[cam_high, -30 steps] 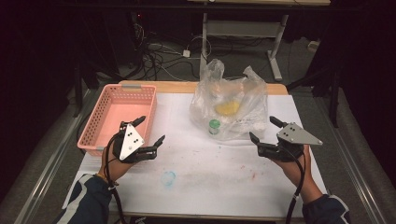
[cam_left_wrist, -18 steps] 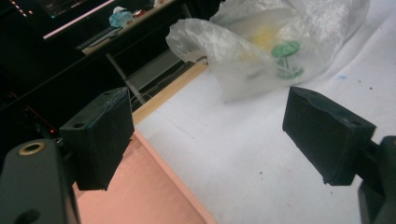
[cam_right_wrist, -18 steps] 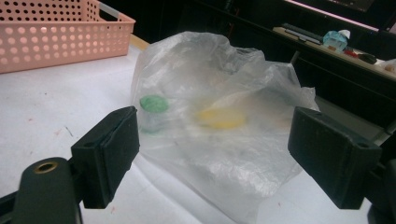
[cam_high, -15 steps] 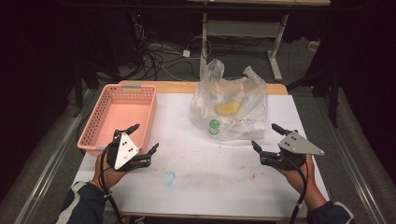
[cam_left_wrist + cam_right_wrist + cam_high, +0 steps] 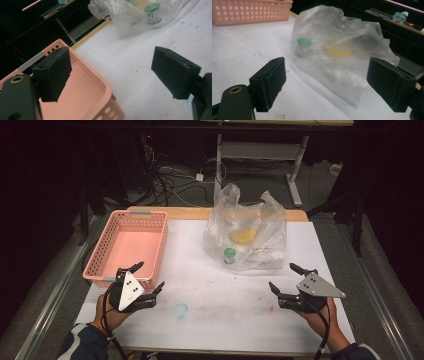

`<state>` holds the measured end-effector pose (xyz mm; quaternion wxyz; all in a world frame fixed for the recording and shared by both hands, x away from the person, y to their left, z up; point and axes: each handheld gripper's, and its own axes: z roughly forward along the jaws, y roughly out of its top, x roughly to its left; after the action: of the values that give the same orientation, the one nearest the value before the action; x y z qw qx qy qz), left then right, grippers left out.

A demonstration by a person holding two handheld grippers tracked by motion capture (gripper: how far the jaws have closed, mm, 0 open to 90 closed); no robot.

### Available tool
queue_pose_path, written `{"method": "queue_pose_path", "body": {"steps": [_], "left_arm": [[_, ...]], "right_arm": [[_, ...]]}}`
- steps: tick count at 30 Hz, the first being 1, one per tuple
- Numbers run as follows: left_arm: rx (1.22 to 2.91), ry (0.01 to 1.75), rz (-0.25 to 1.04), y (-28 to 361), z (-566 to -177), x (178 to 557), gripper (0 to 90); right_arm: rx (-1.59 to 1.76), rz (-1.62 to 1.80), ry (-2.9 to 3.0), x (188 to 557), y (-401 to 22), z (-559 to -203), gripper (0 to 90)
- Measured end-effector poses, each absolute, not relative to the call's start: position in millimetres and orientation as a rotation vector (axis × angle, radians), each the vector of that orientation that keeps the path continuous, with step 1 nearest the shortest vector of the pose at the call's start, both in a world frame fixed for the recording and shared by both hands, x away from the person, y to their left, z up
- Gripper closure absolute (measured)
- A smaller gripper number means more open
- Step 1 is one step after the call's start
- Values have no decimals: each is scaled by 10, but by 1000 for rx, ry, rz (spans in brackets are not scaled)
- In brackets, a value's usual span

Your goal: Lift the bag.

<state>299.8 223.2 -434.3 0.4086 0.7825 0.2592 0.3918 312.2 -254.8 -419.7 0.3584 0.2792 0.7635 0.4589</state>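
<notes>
Both grippers drawn back, jaws apart

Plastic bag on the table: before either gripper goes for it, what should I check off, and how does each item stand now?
1. Left gripper open: ok, jaws wide apart.
2. Right gripper open: ok, jaws wide apart.
3. Both grippers free of load: ok, nothing between the jaws.
4. Plastic bag within view of the right gripper: ok, it lies straight ahead.
5. Pink basket ready to take things: ok, it looks empty.
6. Bag mouth open or tied: cannot tell.
</notes>
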Motion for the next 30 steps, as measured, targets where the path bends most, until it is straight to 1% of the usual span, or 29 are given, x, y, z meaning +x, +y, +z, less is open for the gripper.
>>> {"method": "queue_pose_path", "body": {"steps": [9,10,15,25,30], "left_arm": [[2012,678,971,2255,-4450,2970,165],[2021,687,950,2254,-4472,2959,165],[2026,698,929,2268,-4516,2912,164],[2075,731,874,2323,-4616,2776,165],[2082,723,866,2309,-4620,2781,165]], "right_arm": [[724,1178,1986,3020,-2581,-4357,166],[726,1180,1988,3011,-2586,-4372,167],[742,1175,2002,2934,-2619,-4469,169],[761,1157,2041,2745,-2660,-4580,167],[758,1155,2047,2745,-2663,-4586,167]]}}
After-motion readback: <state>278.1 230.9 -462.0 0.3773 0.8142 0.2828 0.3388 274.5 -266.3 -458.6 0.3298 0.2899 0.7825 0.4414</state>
